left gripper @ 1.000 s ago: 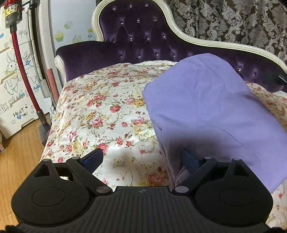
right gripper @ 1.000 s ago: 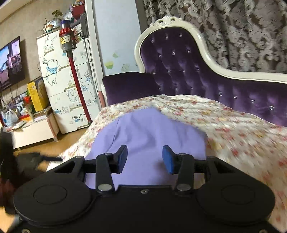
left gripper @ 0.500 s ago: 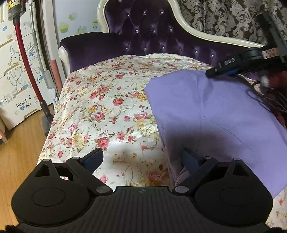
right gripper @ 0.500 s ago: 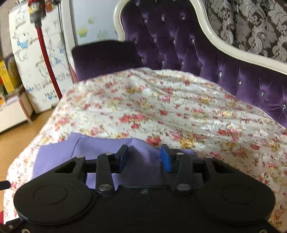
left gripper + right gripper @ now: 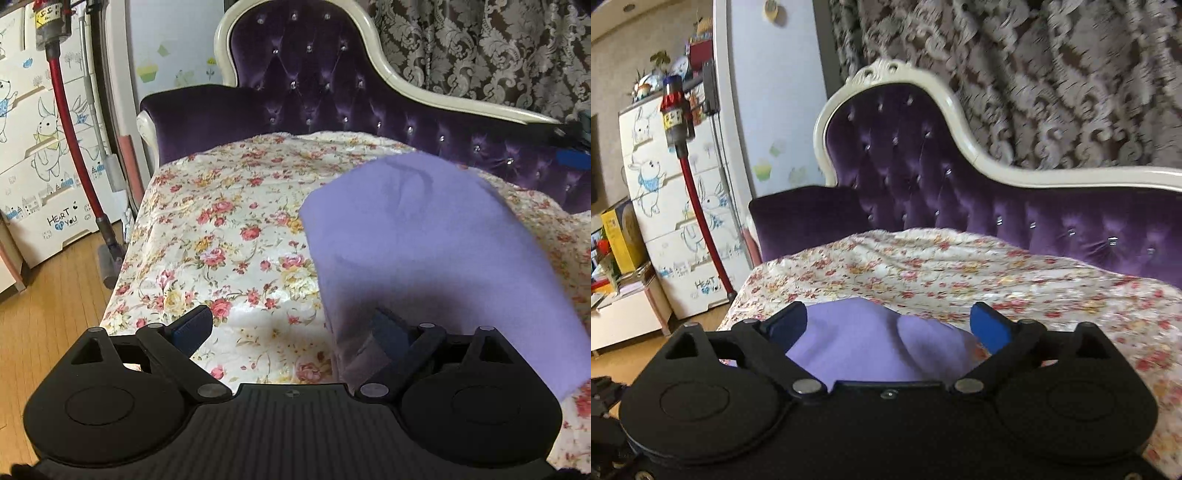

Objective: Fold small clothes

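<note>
A lilac garment (image 5: 424,236) lies folded over on the floral sheet (image 5: 229,229) of the sofa, at the right of the left wrist view. My left gripper (image 5: 291,328) is open wide; its right finger (image 5: 388,332) sits under the garment's near edge, and its left finger (image 5: 192,328) is over bare sheet. In the right wrist view the garment (image 5: 864,343) bulges up just below my right gripper (image 5: 890,321), which is open with both blue pads clear of the cloth.
The purple tufted sofa back (image 5: 332,92) with its white frame runs behind and to the right. A red stick vacuum (image 5: 70,129) and white drawers (image 5: 33,155) stand at the left on the wooden floor (image 5: 44,325). Patterned curtains (image 5: 1034,85) hang behind.
My right gripper has opened, letting go of the garment, and has lifted away. The garment's upper fold has dropped over onto itself. The left gripper stays open at the near edge.
</note>
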